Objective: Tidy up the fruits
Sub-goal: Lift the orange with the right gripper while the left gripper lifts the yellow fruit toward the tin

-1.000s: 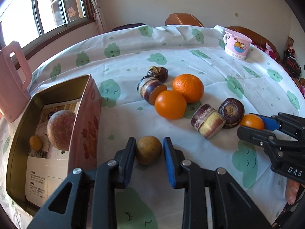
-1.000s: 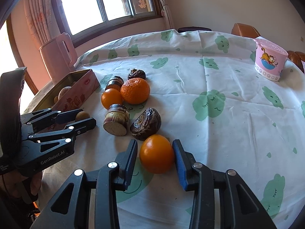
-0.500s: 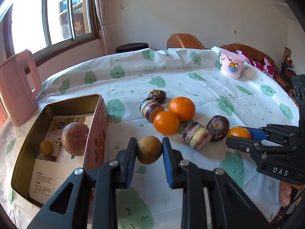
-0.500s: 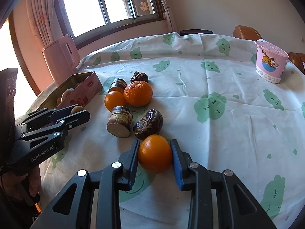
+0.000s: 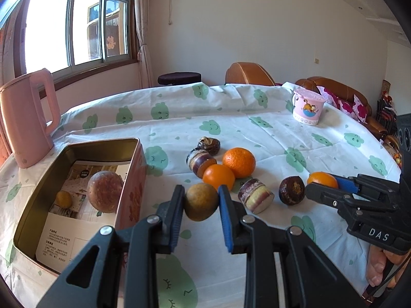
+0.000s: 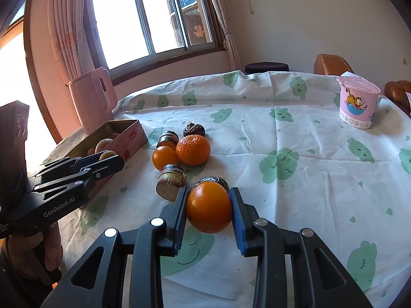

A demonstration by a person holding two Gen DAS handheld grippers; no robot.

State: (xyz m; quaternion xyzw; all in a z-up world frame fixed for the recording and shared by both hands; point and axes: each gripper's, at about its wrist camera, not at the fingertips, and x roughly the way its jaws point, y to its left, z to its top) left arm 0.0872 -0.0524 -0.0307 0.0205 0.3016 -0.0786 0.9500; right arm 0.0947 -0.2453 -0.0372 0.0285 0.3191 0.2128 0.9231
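Fruits: my left tongs [image 5: 201, 201] clamp a brown fruit [image 5: 200, 201], my right tongs [image 6: 208, 211] an orange [image 6: 209, 210]; round skins could slip free and roll across the desk [image 6: 295, 133].

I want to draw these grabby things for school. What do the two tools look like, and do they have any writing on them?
Both are black plastic with triangle-shaped cutouts, silver round screws, and blue ribbed pads inside the tips. The left tool has white letters "GenRobot.AI" on its side. The right tool has white letters "DAS" on its side. No cables or sleeves can be made out.
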